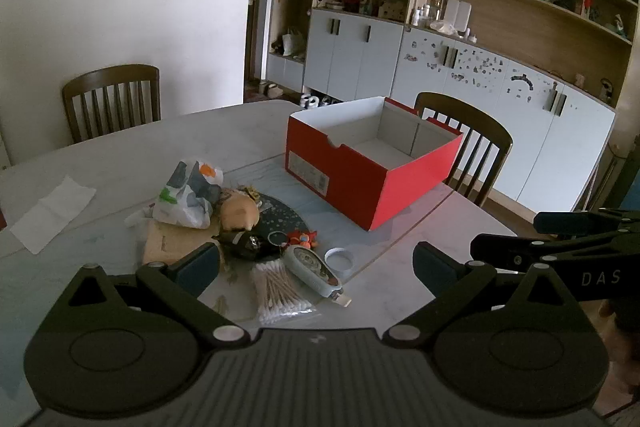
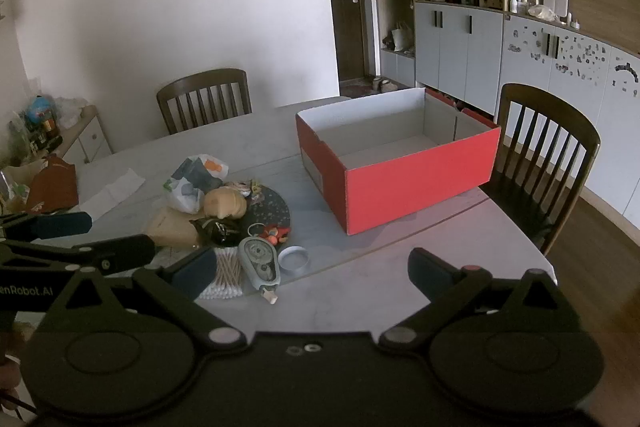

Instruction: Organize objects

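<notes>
An open red box [image 1: 372,183] [image 2: 404,183] stands empty on the marble table [image 1: 120,155]. In front of it lies a pile: a plastic bag [image 1: 188,195] [image 2: 192,183], a tan doll head [image 1: 240,213] [image 2: 225,203], a dark glossy item [image 1: 244,245], a pack of cotton swabs [image 1: 280,291] [image 2: 228,273], a pale blue correction-tape dispenser [image 1: 314,269] [image 2: 262,263], a white ring lid [image 1: 339,259] [image 2: 294,259] and a small red-orange toy [image 1: 303,239]. My left gripper [image 1: 316,263] is open and empty, just short of the pile. My right gripper [image 2: 312,267] is open and empty, to the pile's right.
A white folded paper [image 1: 52,211] lies at the table's left. Two wooden chairs [image 1: 112,99] [image 2: 548,155] stand at the far side and right. Cabinets [image 1: 480,79] line the back wall. A side cabinet with clutter [image 2: 40,131] stands at the left.
</notes>
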`<state>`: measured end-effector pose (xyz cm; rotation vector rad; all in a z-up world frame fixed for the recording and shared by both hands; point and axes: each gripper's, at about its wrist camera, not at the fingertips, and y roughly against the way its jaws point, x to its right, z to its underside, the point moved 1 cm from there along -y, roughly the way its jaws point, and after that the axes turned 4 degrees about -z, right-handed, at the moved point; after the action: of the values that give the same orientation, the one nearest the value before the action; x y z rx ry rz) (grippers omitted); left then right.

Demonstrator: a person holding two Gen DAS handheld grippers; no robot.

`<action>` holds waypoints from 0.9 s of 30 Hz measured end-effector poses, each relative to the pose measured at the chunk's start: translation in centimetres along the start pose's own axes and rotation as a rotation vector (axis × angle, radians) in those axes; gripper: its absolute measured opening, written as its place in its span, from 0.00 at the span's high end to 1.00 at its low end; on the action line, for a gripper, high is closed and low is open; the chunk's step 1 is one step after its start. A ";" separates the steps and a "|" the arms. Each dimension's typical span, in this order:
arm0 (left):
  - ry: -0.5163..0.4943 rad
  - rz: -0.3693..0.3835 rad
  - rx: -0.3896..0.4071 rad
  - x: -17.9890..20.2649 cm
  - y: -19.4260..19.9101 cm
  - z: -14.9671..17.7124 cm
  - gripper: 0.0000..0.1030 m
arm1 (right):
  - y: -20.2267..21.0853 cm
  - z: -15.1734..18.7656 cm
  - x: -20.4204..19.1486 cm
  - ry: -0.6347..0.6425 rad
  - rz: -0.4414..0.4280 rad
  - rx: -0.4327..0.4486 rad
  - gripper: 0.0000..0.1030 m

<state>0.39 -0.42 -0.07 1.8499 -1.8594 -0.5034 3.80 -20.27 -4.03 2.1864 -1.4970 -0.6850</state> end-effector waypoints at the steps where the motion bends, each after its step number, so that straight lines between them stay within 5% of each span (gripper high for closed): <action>1: -0.001 -0.001 0.001 0.1 -0.1 0.1 0.00 | 0.0 0.0 0.1 -0.001 -0.001 0.000 0.01; 27: -0.008 0.014 0.027 0.4 -0.1 0.0 0.00 | 0.0 -0.6 0.6 -0.010 -0.013 -0.001 0.02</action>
<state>0.53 -0.79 -0.08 1.8531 -1.8915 -0.4837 4.36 -20.85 -3.64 2.1963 -1.4884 -0.7023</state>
